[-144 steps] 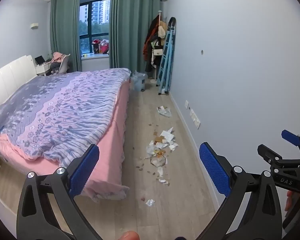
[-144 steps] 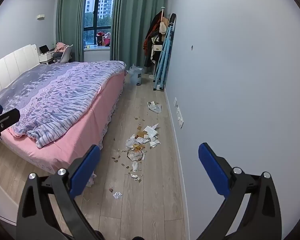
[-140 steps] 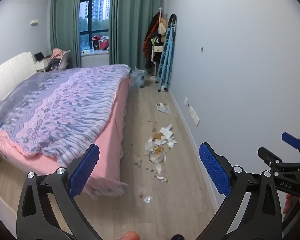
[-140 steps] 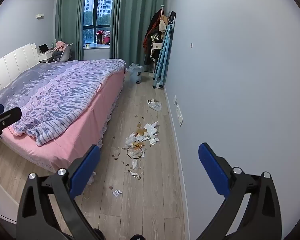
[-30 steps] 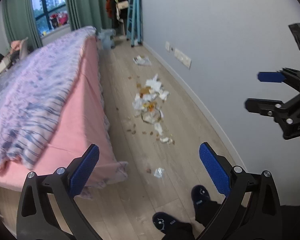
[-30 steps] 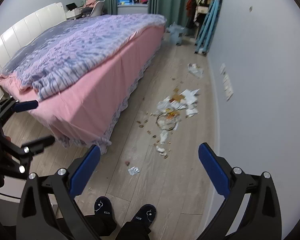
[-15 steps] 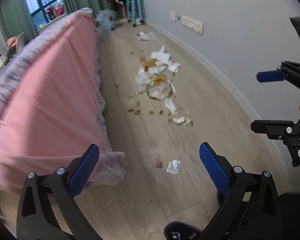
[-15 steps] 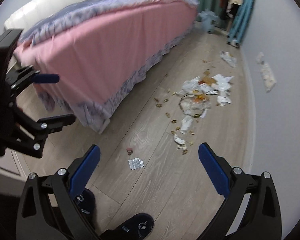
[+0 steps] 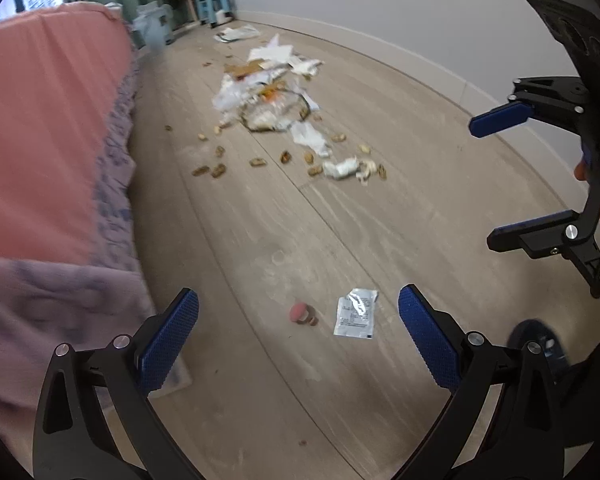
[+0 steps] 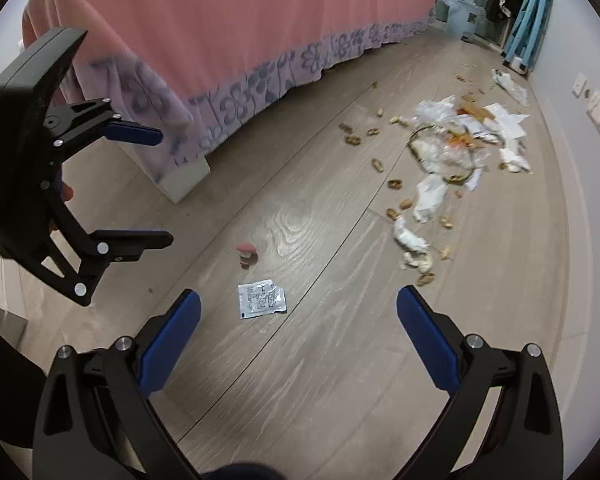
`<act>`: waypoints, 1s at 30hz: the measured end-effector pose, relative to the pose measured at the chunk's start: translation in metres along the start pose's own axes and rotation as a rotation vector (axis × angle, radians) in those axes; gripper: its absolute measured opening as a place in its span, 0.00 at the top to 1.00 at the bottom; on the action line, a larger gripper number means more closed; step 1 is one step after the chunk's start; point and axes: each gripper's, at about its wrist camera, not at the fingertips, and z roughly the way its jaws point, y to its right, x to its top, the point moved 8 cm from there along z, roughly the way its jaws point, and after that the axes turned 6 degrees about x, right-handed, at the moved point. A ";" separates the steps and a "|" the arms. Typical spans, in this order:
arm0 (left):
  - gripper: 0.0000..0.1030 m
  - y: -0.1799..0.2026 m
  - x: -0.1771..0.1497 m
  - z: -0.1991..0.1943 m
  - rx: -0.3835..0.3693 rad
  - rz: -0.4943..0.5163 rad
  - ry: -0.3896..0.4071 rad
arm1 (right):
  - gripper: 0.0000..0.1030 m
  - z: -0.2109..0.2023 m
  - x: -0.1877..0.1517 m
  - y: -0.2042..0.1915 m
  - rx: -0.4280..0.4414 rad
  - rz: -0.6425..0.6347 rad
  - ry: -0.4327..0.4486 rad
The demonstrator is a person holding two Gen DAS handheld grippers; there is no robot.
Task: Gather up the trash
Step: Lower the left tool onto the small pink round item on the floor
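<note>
A small silver sachet wrapper (image 9: 356, 317) (image 10: 261, 299) lies flat on the wooden floor, with a little pink-red scrap (image 9: 300, 313) (image 10: 247, 253) beside it. My left gripper (image 9: 298, 298) hovers open just short of both, holding nothing. My right gripper (image 10: 298, 294) is open too, low over the floor, with the sachet just ahead of its left finger. Farther off lies a trash pile (image 9: 272, 108) (image 10: 452, 148) of plastic, paper and peanut shells, and a crumpled tissue (image 9: 342, 167) (image 10: 410, 240) sits on its near side. Each gripper appears in the other's view (image 9: 496, 176) (image 10: 160, 188).
The bed (image 9: 40, 120) (image 10: 240, 20) with its pink skirt runs along the left, and its white leg (image 10: 188, 176) stands close by. The wall's baseboard (image 9: 420, 64) bounds the right side. A pale bin (image 10: 458, 14) and a blue ladder (image 10: 528, 20) stand at the far end. A person's slipper (image 9: 536, 340) is near my left gripper.
Both grippers have dropped from standing height to just above the floor and tilted down. The sachet and the pink scrap are now much closer. Both have stayed open.
</note>
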 end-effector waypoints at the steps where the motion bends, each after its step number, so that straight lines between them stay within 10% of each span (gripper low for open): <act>1: 0.06 0.001 -0.006 0.014 -0.004 0.008 0.007 | 0.07 0.014 -0.005 0.002 0.007 -0.016 0.005; 12: 0.26 0.005 -0.043 0.115 -0.024 0.043 0.052 | 0.07 0.126 -0.037 -0.003 0.109 -0.108 0.033; 26: 0.42 0.025 -0.070 0.153 -0.101 0.156 0.052 | 0.08 0.173 -0.059 -0.015 0.175 -0.122 0.011; 30: 0.50 0.025 -0.071 0.156 -0.107 0.147 0.048 | 0.22 0.176 -0.058 -0.015 0.177 -0.115 0.005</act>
